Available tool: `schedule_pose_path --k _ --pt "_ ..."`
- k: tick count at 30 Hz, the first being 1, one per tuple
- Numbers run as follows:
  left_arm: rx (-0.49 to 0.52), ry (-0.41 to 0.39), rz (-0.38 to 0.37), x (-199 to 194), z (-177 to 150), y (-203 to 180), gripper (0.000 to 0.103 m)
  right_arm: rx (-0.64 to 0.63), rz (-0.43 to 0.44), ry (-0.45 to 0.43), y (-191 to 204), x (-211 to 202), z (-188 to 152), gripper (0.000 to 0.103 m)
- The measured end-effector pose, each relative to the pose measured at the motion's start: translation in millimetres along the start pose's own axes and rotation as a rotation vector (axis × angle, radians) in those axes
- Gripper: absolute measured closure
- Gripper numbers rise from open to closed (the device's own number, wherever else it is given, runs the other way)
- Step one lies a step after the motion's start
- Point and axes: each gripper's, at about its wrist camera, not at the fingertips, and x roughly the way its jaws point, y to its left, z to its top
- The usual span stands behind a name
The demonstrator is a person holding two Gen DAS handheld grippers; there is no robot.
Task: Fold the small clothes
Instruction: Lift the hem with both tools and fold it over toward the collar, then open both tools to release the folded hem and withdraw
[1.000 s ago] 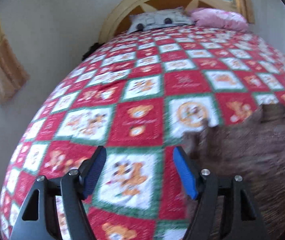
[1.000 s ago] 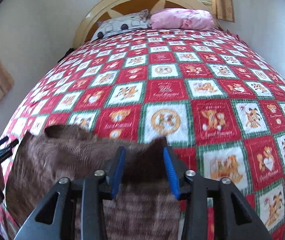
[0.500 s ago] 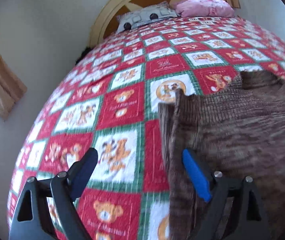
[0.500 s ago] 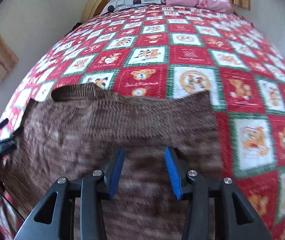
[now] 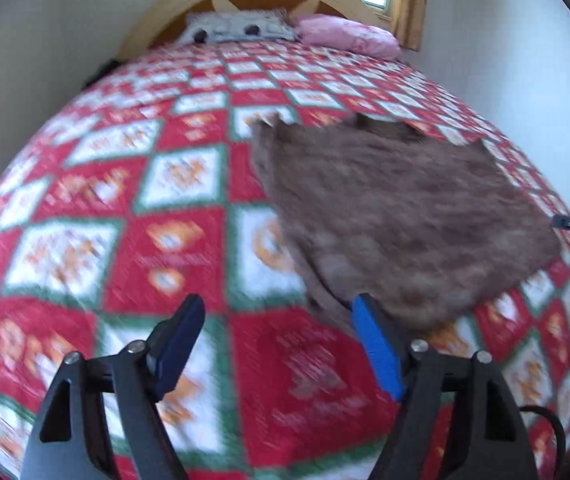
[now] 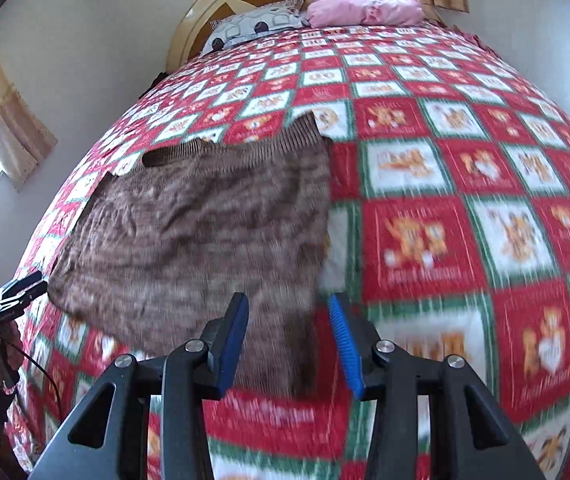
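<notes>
Both grippers have drawn back toward the near edge since a second ago. Left gripper [image 5: 275, 350] stands wide, jaws closing on nothing; the brown knit garment [image 5: 397, 216] lies flat on the quilt [image 5: 125, 184]; right gripper [image 6: 289, 340], half-open, grips nothing.

1. A brown knitted garment [image 6: 205, 232] lies spread on a bed [image 6: 465, 240] covered by a red, green and white teddy-bear quilt.
2. The right gripper [image 6: 289, 344] hangs over the garment's near corner, jaws parted, their pads clear of the knit.
3. The left gripper [image 6: 9, 296] shows at the left edge.
4. Two pillows [image 6: 317, 16] rest against the headboard.
</notes>
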Motion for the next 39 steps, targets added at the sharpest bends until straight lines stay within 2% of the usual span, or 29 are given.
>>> schedule_pose_path --k 1,3,6,10,13,16,18,20,21,22,24,29,31,36,39 --pt "0.014 0.009 -0.006 3.2 -3.4 -8.1 0.035 0.003 0.004 0.007 0.3 -0.5 -6.2 0.059" --pt "0.040 0.020 -0.018 7.5 -6.5 -21.3 0.044 0.007 0.012 0.009 3.0 -2.3 -14.4 0.059" --pt "0.034 0.010 -0.018 10.4 -6.0 -30.0 0.046 0.007 0.040 0.010 11.3 -4.7 -24.1 0.059" --pt "-0.014 0.015 -0.059 13.4 -2.2 -25.1 0.062 -0.018 0.017 0.019 19.7 -0.1 -31.3 0.059" --pt "-0.005 -0.002 -0.064 2.4 -7.6 -28.3 0.064 -0.003 0.019 0.008 19.5 -0.9 -33.5 0.059" --pt "0.021 0.010 -0.034 5.9 -10.3 -30.1 0.064 0.000 0.018 0.002 18.6 1.5 -34.3 0.059" --pt "0.003 0.000 -0.047 8.1 -9.1 -27.3 0.067 0.008 0.015 0.001 18.0 3.3 -34.9 0.059" --pt "0.008 0.000 -0.053 10.7 -8.0 -29.7 0.075 0.021 0.013 -0.008 17.6 2.8 -35.6 0.059" --pt "0.022 0.003 -0.055 12.5 -7.9 -33.2 0.085 0.023 0.011 -0.012 17.6 2.2 -36.1 0.059" --pt "0.047 0.001 -0.052 13.6 -8.7 -39.2 0.090 0.017 0.005 -0.014 18.5 2.1 -36.9 0.059" --pt "0.081 -0.004 -0.035 11.3 -8.8 -44.2 0.095 -0.003 -0.010 -0.014 20.9 2.0 -38.5 0.059" --pt "0.091 -0.002 -0.052 -14.3 -3.9 -23.9 0.097 0.001 -0.013 -0.014 15.9 -3.0 -40.1 0.059" --pt "0.124 0.005 -0.029 -21.7 -4.9 -14.7 0.097 -0.002 -0.024 -0.013 13.8 -3.7 -41.7 0.059" --pt "0.158 0.060 -0.023 -13.0 -14.8 -6.5 0.101 0.028 -0.002 -0.024 9.5 -9.0 -45.4 0.059" --pt "0.136 0.066 -0.042 -5.4 -19.9 -5.1 0.101 0.010 0.001 -0.014 15.1 -9.7 -48.2 0.059"
